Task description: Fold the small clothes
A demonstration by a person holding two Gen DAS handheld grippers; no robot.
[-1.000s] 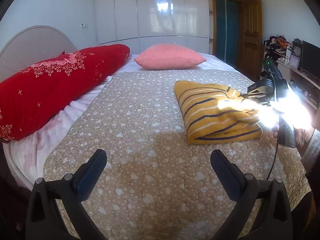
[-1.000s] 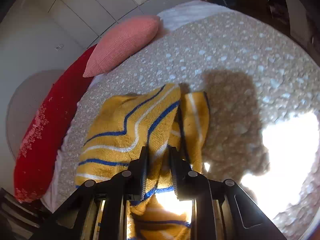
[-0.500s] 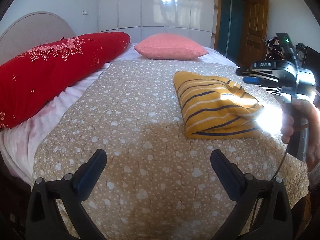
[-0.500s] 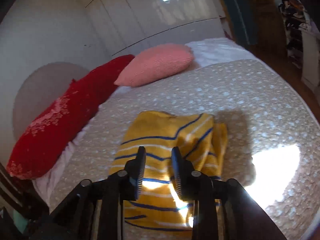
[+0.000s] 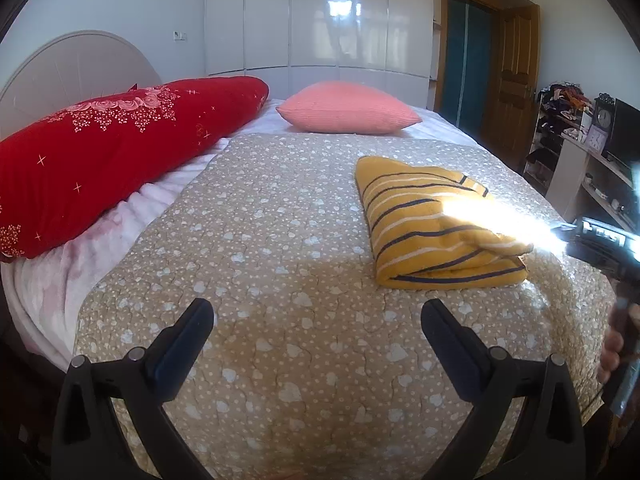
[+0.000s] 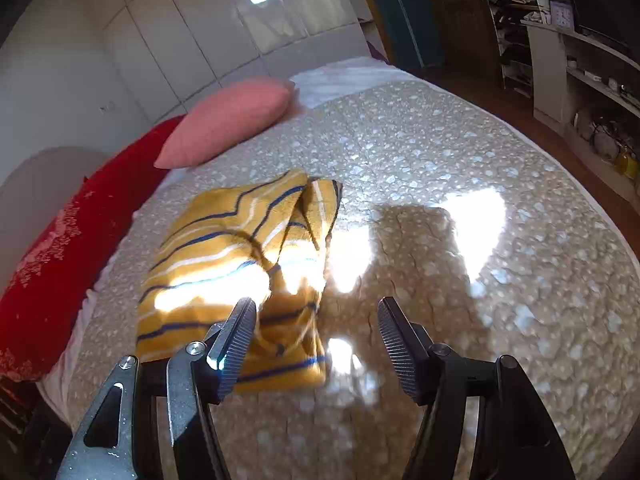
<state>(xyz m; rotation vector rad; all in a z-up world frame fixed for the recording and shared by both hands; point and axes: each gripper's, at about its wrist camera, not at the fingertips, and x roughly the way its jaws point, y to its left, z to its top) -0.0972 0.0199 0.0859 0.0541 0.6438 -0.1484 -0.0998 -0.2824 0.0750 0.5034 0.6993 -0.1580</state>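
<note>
Left wrist view, left to right. Beyond and to the left of the fingers, a long red bolster (image 5: pixel 116 152) lies along the edge of the bed, with a rounded white headboard (image 5: pixel 76 64) behind it. Straight ahead of the fingers, at the far end of the bed, rests a pink pillow (image 5: pixel 348 108). The left gripper (image 5: pixel 318 326) hovers over the beige patterned bedspread (image 5: pixel 260 240); its fingers (image 5: pixel 186 330) are spread wide, with only bedspread between them (nothing is gripped). Ahead and to the right of the right-hand finger lies the folded yellow striped garment (image 5: pixel 432 232), flat on the bedspread, a bar of glare crossing its right end. At the far right edge, the right gripper's body (image 5: pixel 600 244) shows beside that end of the garment, held by a hand (image 5: pixel 612 356).

Right wrist view, left to right. The bolster and pillow lie beyond and left of the fingers. The yellow striped garment (image 6: pixel 240 272) lies ahead of the left-hand finger, which overlaps its near edge in the picture; most of the cloth sits left of the gap. The right gripper (image 6: pixel 316 332) has just been opening: its ridged fingers (image 6: pixel 394 344) now stand apart and released, pressing on nothing, and through the gap show the garment's near right corner and sunlit bedspread. Shelving (image 6: pixel 580 76) stands to the far right.
</note>
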